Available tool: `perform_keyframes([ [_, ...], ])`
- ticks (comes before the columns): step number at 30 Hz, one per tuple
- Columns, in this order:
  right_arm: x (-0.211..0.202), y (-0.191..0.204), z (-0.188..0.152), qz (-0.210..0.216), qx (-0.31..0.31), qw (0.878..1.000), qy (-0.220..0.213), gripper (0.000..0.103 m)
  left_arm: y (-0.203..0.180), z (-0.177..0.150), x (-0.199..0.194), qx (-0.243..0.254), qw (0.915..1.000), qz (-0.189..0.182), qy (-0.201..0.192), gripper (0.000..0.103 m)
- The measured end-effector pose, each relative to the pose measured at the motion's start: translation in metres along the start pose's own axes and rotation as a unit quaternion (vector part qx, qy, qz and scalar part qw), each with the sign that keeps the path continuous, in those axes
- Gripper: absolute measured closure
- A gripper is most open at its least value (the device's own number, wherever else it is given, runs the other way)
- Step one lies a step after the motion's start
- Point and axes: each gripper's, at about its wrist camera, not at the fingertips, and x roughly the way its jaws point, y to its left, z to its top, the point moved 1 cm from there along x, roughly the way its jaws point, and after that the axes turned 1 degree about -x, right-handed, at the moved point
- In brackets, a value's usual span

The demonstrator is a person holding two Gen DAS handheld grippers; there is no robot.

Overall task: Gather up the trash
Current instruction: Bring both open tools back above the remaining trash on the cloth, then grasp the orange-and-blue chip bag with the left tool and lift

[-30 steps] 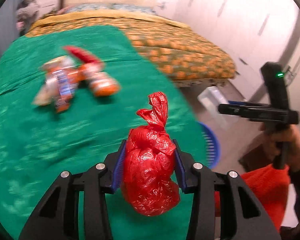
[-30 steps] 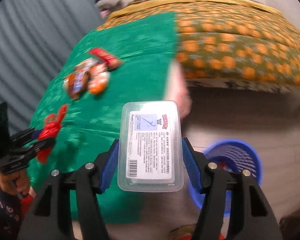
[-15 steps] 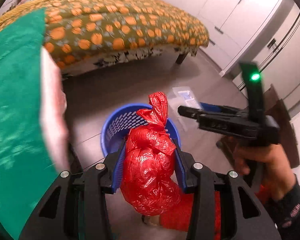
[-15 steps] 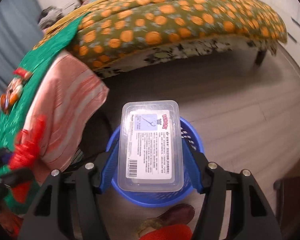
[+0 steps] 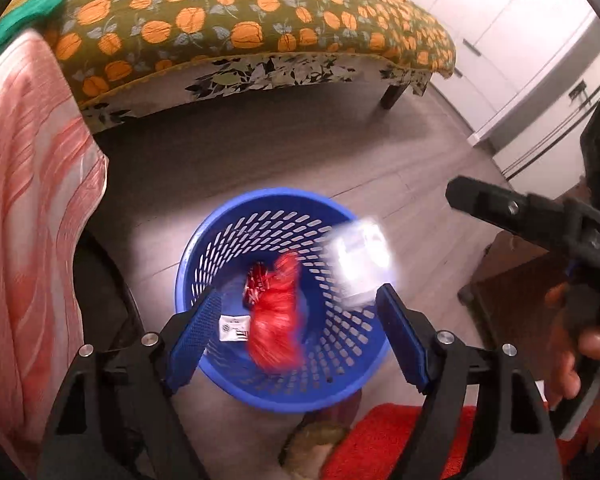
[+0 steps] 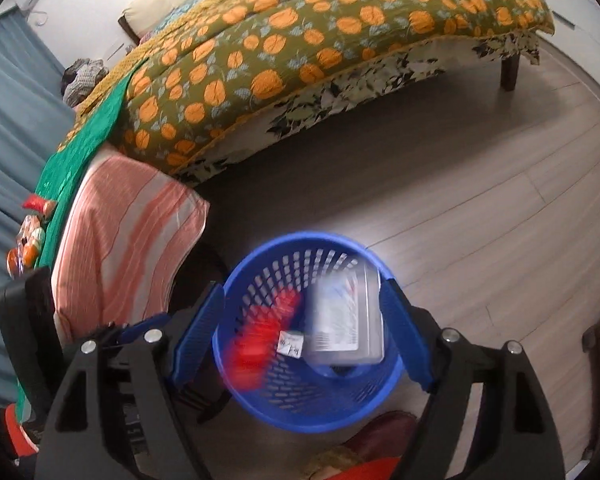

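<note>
A blue perforated basket (image 5: 236, 232) (image 6: 388, 384) stands on the floor beneath both grippers. My left gripper (image 5: 296, 328) hangs over it, jaws opening, pads off everything. The red knotted plastic bag (image 5: 278, 320) (image 6: 260, 336) is blurred, falling free into the basket. My right gripper (image 6: 302, 334) is also above the basket with its jaws opening. The clear plastic box (image 6: 346, 320) (image 5: 360, 260) drops loose between them, touching neither pad. A small white label (image 5: 234, 326) and a red wrapper (image 5: 256, 284) lie at the basket's bottom.
A bed with an orange-patterned cover (image 6: 320, 40) stands behind the basket. A pink striped cloth (image 6: 120, 232) and a green cloth (image 6: 84, 140) hang at the left, with several snack wrappers (image 6: 28, 240) on the green cloth. White cupboards (image 5: 520, 40) line the right.
Both grippers swung from the green cloth to above the basket and sank. Both have let go: the red bag and the clear box now fall into the basket.
</note>
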Motion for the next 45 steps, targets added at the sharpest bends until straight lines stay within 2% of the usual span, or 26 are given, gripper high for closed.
perform_keyframes([
  [4,-0.01,0.007,0.005,-0.018,-0.012,0.999,-0.027,0.023,-0.011,-0.01,-0.048,0.012,0.9989,-0.014,-0.043,0.021],
  [8,-0.027,0.034,0.008,-0.026,-0.049,0.995,-0.081,0.016,-0.025,-0.023,-0.108,0.039,0.9941,-0.012,-0.1,0.01],
  [10,-0.04,0.054,0.008,-0.024,-0.077,0.99,-0.116,0.014,-0.028,-0.032,-0.141,0.056,0.9889,0.011,-0.137,0.007],
  [12,-0.056,0.079,0.005,-0.017,-0.111,0.98,-0.164,0.008,-0.025,-0.046,-0.177,0.076,0.9797,0.046,-0.18,0.005],
  [13,-0.062,0.09,0.003,-0.012,-0.124,0.975,-0.185,0.007,-0.023,-0.051,-0.187,0.079,0.977,0.06,-0.189,0.005],
  [15,-0.075,0.117,-0.002,0.006,-0.154,0.963,-0.222,0.005,-0.01,-0.062,-0.211,0.077,0.9707,0.085,-0.211,0.005],
  [17,-0.081,0.14,-0.006,0.029,-0.173,0.955,-0.239,0.004,0.009,-0.075,-0.236,0.059,0.9629,0.111,-0.239,0.005],
  [20,-0.069,0.173,-0.014,0.046,-0.192,0.956,-0.216,0.004,0.047,-0.095,-0.26,0.022,0.9542,0.159,-0.253,0.005],
  [21,-0.062,0.186,-0.018,0.064,-0.2,0.957,-0.198,0.004,0.062,-0.102,-0.268,0.01,0.9517,0.17,-0.256,0.005],
  [22,-0.057,0.196,-0.021,0.08,-0.206,0.958,-0.184,0.004,0.073,-0.105,-0.272,0.003,0.9537,0.167,-0.25,0.005],
  [23,-0.051,0.209,-0.026,0.085,-0.214,0.959,-0.167,0.004,0.093,-0.111,-0.277,-0.012,0.9595,0.156,-0.234,0.005],
  [25,-0.043,0.236,-0.041,0.081,-0.234,0.958,-0.147,0.004,0.122,-0.118,-0.286,-0.043,0.9625,0.151,-0.221,0.005],
  [27,-0.035,0.268,-0.06,0.089,-0.259,0.953,-0.13,0.004,0.155,-0.126,-0.298,-0.078,0.9587,0.167,-0.217,0.005],
  [31,-0.02,0.311,-0.088,0.093,-0.29,0.947,-0.106,0.004,0.214,-0.134,-0.314,-0.115,0.9443,0.219,-0.217,0.005],
  [34,-0.002,0.343,-0.102,0.088,-0.307,0.944,-0.087,0.004,0.242,-0.123,-0.318,-0.133,0.9401,0.226,-0.217,0.005],
  [38,0.022,0.367,-0.111,0.094,-0.309,0.944,-0.066,0.004,0.251,-0.098,-0.309,-0.121,0.9437,0.231,-0.204,0.005],
  [40,0.03,0.372,-0.114,0.092,-0.322,0.94,-0.065,0.004,0.25,-0.083,-0.3,-0.109,0.9456,0.238,-0.193,0.005],
  [42,0.035,0.374,-0.118,0.089,-0.333,0.937,-0.063,0.004,0.25,-0.066,-0.286,-0.089,0.9462,0.253,-0.181,0.005],
  [45,0.036,0.377,-0.118,0.096,-0.341,0.933,-0.059,0.004,0.252,-0.039,-0.267,-0.067,0.94,0.287,-0.173,0.005],
])
